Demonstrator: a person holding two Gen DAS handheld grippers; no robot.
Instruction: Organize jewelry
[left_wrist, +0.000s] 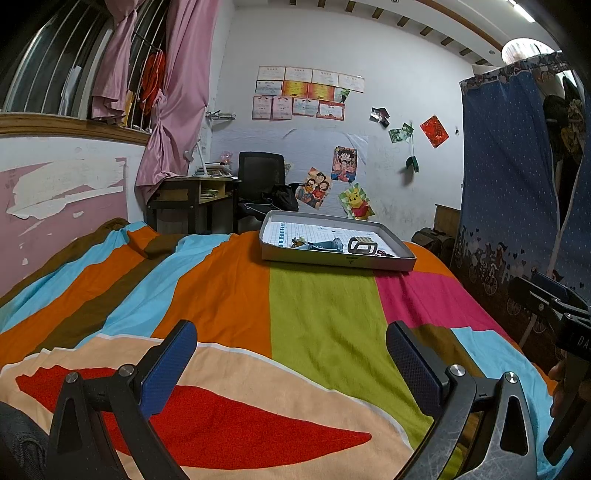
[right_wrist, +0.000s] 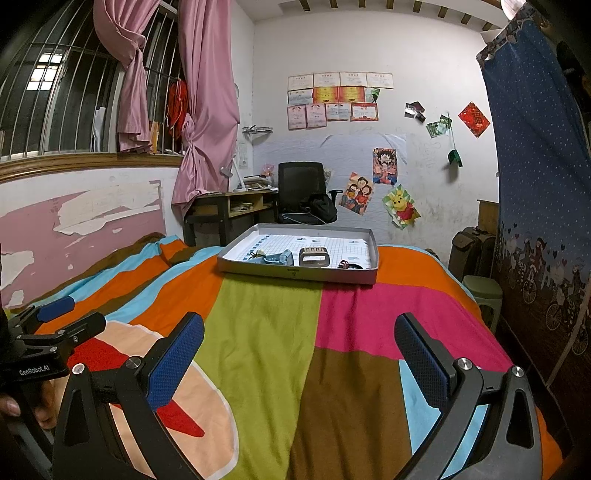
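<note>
Both grippers hover low over a bed (right_wrist: 266, 332) with a bright patchwork cover. The left gripper (left_wrist: 291, 354) has its blue pads spread wide and holds nothing. The right gripper (right_wrist: 299, 350) is spread wide too, and empty.

A flat gray tray (right_wrist: 295, 275) sits on the bed in the middle of the frame, well apart from both grippers. Inside it lie small jewelry pieces (right_wrist: 275, 257) and a gray clip-like thing (right_wrist: 314, 256).
</note>
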